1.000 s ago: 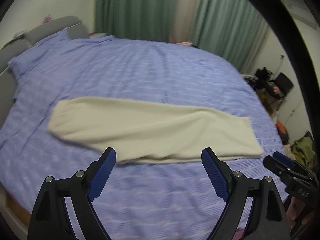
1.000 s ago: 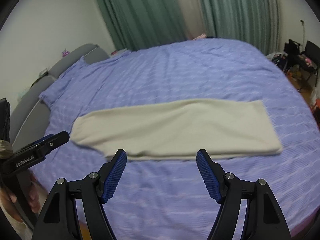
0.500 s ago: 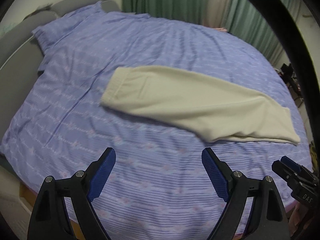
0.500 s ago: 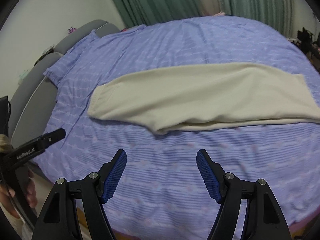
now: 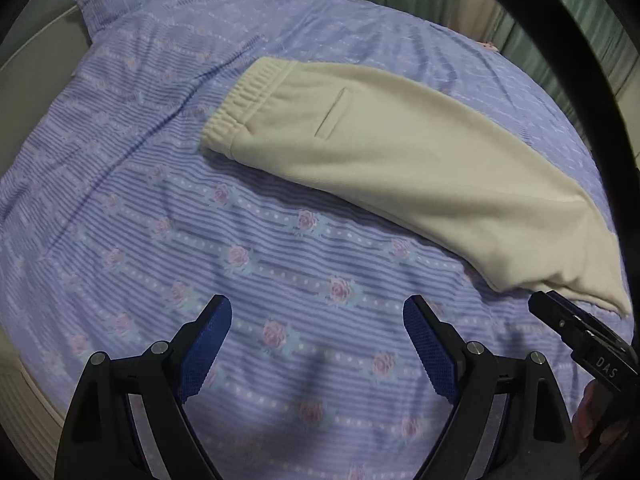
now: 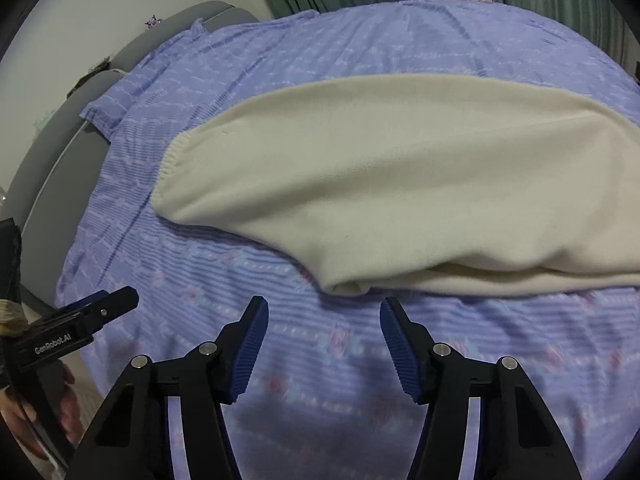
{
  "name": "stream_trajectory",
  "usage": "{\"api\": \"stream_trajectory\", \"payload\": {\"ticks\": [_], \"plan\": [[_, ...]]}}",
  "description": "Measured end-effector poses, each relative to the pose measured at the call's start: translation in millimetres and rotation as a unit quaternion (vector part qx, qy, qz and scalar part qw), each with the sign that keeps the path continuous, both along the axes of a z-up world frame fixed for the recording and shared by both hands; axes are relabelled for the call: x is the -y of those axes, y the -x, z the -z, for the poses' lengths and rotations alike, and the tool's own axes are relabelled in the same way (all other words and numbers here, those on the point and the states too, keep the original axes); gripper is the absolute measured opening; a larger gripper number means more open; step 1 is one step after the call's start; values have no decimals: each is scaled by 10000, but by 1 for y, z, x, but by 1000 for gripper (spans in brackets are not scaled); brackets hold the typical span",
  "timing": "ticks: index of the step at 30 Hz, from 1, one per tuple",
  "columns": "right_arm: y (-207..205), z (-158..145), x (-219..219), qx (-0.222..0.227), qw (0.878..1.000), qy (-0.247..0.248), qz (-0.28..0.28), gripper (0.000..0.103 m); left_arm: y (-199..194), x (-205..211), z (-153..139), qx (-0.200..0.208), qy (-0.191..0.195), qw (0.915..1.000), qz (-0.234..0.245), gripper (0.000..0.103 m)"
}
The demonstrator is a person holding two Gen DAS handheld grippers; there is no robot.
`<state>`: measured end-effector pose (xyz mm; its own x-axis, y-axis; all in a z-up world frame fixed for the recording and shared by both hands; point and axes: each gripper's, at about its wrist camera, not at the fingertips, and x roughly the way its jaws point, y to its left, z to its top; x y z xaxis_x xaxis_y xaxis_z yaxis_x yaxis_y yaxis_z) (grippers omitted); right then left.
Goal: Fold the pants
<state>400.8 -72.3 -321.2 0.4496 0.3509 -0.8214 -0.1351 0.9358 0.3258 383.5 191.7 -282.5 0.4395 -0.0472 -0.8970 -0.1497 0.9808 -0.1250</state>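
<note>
over the near edge of the bed (image 5: 120,168), my left claw (image 5: 316,344) hangs with its blue pads spread wide and nothing between them; my right claw (image 6: 324,340) is likewise parted, somewhat less wide, and empty. both sit above bare floral sheet, just short of the pants (image 5: 400,152).

the pants lie flat on the bed, already doubled leg on leg into one long cream strip. the elastic waistband (image 5: 240,104) is toward the headboard side of the bed, and the hems (image 5: 580,276) trail toward the other end.

i judge the cloth to be a soft, thick knit: light, limp, not slippery and not fragile. it will sag and drag if lifted from one spot, so i would pinch both layers at the near corner of the waistband with the left claw and at the near corner of the hems with the right.

writing i can read: "DAS" on the right claw's body in the left view, and "GenRobot.AI" on the left claw's body in the right view. the pants show no label.
</note>
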Motion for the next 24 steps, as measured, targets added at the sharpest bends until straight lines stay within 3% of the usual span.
{"api": "stream_trajectory", "payload": {"ticks": [8,13,16,20,24], "plan": [[-31,22,-6,-256,9995,-142,-110,57,-26,4,14,-57,28,10000,-54,88],[-47,6,-8,126,9994,-285,-146,57,-42,-10,18,-23,-53,9998,-196,88],[-56,19,-11,-80,9993,-288,-202,57,-50,-18,23,-28,-111,9996,-262,88],[-51,42,-23,-338,9986,-97,-395,57,-60,-29,32,-42,-46,9993,-374,88],[-58,39,-37,-207,9985,131,-492,53,-71,-48,35,78,148,9983,-561,88]]}}
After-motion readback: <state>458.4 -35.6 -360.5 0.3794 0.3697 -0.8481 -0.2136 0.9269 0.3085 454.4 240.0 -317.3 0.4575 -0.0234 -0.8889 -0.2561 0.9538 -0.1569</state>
